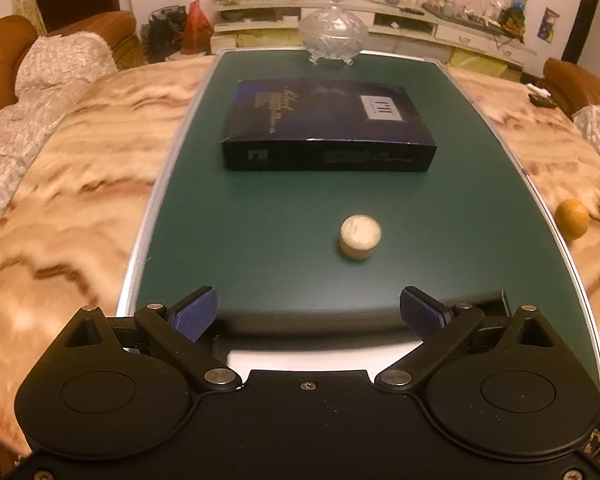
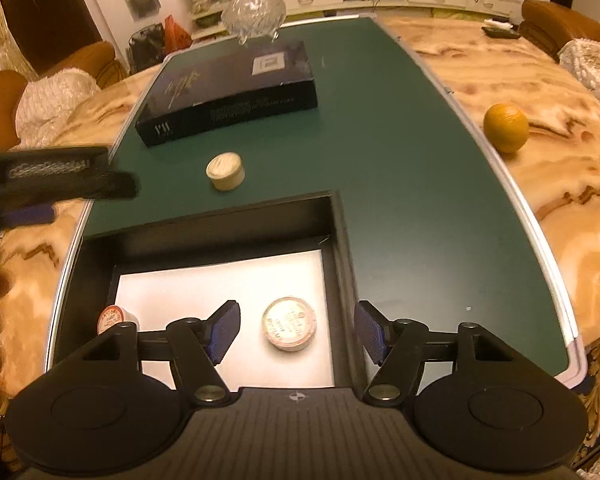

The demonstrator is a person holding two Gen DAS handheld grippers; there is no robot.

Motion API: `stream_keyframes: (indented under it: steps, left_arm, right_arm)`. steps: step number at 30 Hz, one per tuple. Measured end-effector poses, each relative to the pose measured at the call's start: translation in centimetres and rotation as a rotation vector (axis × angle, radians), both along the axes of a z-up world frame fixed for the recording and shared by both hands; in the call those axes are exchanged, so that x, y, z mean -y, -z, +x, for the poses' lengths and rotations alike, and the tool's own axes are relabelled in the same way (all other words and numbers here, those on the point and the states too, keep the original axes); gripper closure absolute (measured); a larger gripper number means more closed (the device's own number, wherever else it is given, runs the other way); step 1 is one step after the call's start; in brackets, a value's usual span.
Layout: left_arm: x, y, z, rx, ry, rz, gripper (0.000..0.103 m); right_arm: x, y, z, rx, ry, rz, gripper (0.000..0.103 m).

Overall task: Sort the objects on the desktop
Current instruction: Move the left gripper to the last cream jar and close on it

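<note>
1. Left wrist view. Left gripper (image 1: 308, 314) nearest the lens, black body, blue ribbed pads (image 1: 194, 316) spread wide apart, nothing between them; it hangs over the near edge of the green mat (image 1: 260, 208).
2. Mat is matte dark green with a silver rim, laid on a marbled beige tabletop (image 1: 80, 168). Brown sofa (image 1: 4, 40) with a pale throw at left; cluttered white shelving (image 1: 420, 20) along the far wall.
3. Small cream round tin (image 1: 361, 242) sits alone on the mat, mid-way, right of centre. Dark flat box (image 1: 328, 128) lies beyond it; lidded cut-glass dish (image 1: 333, 36) at the far edge. Orange (image 1: 572, 218) rests off the mat, by its right edge.
4. Right wrist view. Right gripper (image 2: 296, 334), blue pads apart and empty, hovers above an open black tray (image 2: 340, 240) at the mat's near-left corner.
5. Tray has a white floor; inside lie a round pink-labelled tin (image 2: 290, 328) and a second, red-topped one (image 2: 114, 316), part hidden by the gripper.
6. Cream tin just past the tray's far wall; the left gripper is a blurred dark shape at the left border.
</note>
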State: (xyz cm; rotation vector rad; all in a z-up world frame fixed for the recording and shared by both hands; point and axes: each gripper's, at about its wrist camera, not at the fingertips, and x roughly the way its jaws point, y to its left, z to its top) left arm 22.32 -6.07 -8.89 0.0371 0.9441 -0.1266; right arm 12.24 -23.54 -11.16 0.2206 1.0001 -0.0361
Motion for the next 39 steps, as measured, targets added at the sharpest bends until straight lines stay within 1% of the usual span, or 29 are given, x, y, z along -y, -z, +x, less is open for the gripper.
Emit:
stream_keyframes:
  steps: [2,8,11,19,23,28,32,39]
  left_arm:
    - [1.1,0.8,1.2,-0.010,-0.001,0.015,0.004]
    - [3.1,3.3,5.0,-0.044,-0.030,0.011,0.004]
    - [3.8,4.3,6.5,-0.059,-0.039,0.005,0.004]
    - [5.2,6.8,9.5,-0.086,-0.044,0.034,0.008]
    - [5.6,7.5,10.2,-0.099,-0.041,0.046,0.014]
    - [5.8,8.5,10.9,-0.118,-0.042,0.049,0.018]
    - [5.8,8.8,11.2,-0.134,-0.042,0.033,0.032]
    - [5.9,8.8,11.3,-0.129,-0.028,0.035,0.043]
  right_arm:
    - [0.5,-0.3,-0.3,0.012,0.004,0.003,0.034]
    - [2.1,-0.2,-0.7,0.012,0.011,0.027,0.033]
    - [2.9,0.4,-0.6,0.010,0.016,0.035,0.033]
    - [5.0,2.1,0.0,-0.006,0.049,0.073,0.033]
    - [5.6,2.4,0.1,-0.008,0.062,0.093,0.033]
    - [5.9,2.5,-0.1,0.000,0.066,0.101,0.033]
    - [6.1,2.5,-0.2,0.003,0.075,0.107,0.033]
    - [6.4,2.7,-0.3,0.002,0.096,0.110,0.033]
